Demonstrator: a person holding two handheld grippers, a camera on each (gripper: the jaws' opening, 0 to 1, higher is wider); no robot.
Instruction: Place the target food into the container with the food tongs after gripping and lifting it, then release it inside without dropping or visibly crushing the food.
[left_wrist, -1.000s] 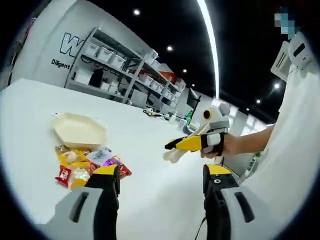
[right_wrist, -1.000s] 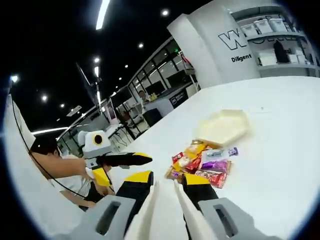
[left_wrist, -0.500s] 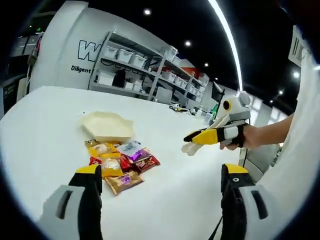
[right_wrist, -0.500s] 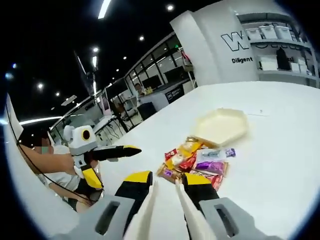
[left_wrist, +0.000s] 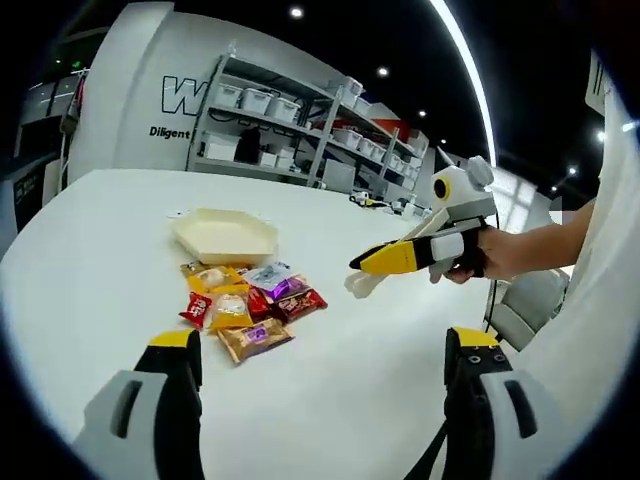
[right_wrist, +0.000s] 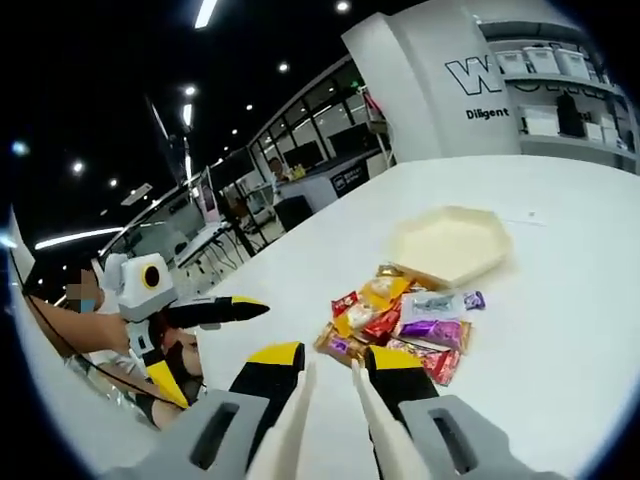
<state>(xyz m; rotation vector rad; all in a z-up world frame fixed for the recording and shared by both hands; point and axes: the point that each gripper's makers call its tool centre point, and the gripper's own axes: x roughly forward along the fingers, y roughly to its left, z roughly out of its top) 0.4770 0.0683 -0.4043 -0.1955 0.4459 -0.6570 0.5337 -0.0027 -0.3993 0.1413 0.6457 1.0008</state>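
Observation:
A cream hexagonal container (left_wrist: 225, 237) (right_wrist: 450, 245) sits on the white table. Just in front of it lies a heap of wrapped snack packets (left_wrist: 250, 305) (right_wrist: 405, 320) in yellow, red, purple and brown. My right gripper (right_wrist: 332, 355) is shut on cream food tongs (right_wrist: 295, 420), whose two arms run forward between its jaws toward the packets. In the left gripper view the right gripper (left_wrist: 385, 260) hovers to the right of the heap, the tongs' tips (left_wrist: 362, 283) just above the table. My left gripper (left_wrist: 322, 340) is wide open and holds nothing; it enters the right gripper view (right_wrist: 225, 310) from the left.
The white table (left_wrist: 90, 270) stretches wide around the heap. Grey shelving with white bins (left_wrist: 270, 130) stands behind it against a white wall. A person's hand (left_wrist: 500, 255) holds the right gripper. Desks and chairs (right_wrist: 225, 240) lie beyond the table's far edge.
My left gripper's jaws have spread wider. Both cameras shifted, so the container and packets sit more centrally. The right gripper with the tongs has come nearer the packets.

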